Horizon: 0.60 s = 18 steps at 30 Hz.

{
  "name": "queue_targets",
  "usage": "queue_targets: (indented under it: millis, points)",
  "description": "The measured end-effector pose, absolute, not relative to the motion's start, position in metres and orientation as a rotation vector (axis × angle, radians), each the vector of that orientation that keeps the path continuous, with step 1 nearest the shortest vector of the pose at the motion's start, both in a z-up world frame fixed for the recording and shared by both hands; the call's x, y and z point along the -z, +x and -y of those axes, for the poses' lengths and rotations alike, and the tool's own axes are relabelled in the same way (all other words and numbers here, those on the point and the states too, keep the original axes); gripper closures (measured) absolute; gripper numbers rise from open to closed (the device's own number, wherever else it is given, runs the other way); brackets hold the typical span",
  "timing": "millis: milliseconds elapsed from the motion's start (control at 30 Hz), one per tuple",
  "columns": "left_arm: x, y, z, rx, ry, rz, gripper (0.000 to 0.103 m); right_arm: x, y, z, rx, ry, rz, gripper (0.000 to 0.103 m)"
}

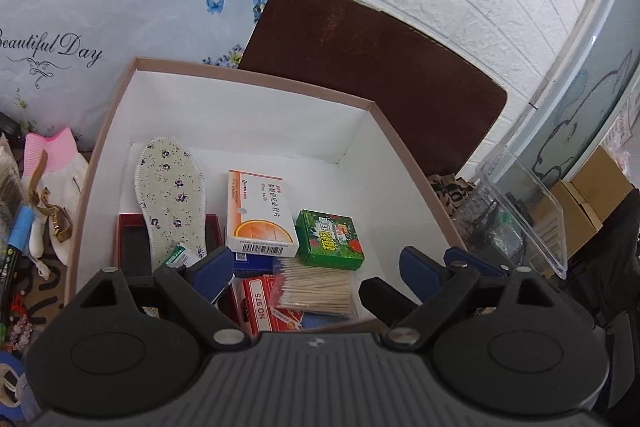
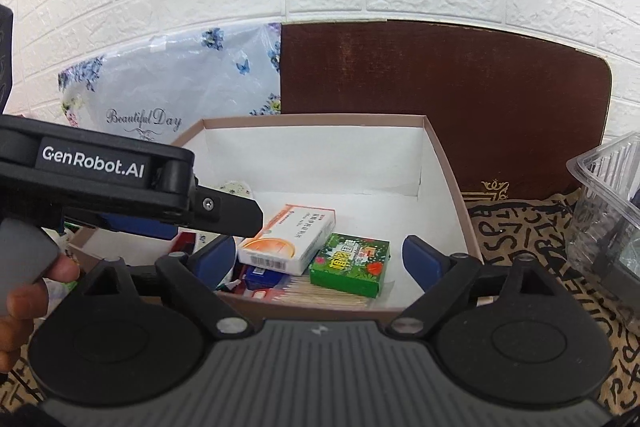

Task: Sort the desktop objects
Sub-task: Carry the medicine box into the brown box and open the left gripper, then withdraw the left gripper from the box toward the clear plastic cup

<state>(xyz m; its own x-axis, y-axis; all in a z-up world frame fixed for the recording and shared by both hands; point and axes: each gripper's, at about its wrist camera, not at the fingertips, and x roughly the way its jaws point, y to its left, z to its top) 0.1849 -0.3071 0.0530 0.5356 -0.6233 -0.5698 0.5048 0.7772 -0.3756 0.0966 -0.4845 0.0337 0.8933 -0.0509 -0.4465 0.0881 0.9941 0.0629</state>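
Note:
A pinkish cardboard box (image 1: 120,115) with a white inside holds a floral insole (image 1: 172,195), an orange-and-white medicine box (image 1: 260,215), a green box (image 1: 330,239), a bundle of toothpicks (image 1: 316,287), a red "NO.975" card pack (image 1: 258,307) and a dark red case (image 1: 132,251). My left gripper (image 1: 316,267) is open and empty, hovering over the box's near side. My right gripper (image 2: 320,255) is open and empty at the box's (image 2: 444,155) near rim, with the medicine box (image 2: 288,239) and green box (image 2: 352,263) between its fingers. The left gripper's body (image 2: 120,187) crosses the right wrist view.
A clear plastic tub (image 1: 528,207) stands right of the box. Gloves (image 1: 60,179), a marker (image 1: 16,247) and small clutter lie left of it. A brown board (image 2: 440,99) and a floral bag (image 2: 180,95) lean on the white brick wall behind.

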Motion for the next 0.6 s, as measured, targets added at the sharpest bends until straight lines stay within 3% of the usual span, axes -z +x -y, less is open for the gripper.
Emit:
queue_targets:
  millis: [600]
  points:
    - [-0.059,0.104,0.26,0.615,-0.1,-0.63,0.007,-0.051,0.033,0.429,0.009,0.042,-0.405,0.008]
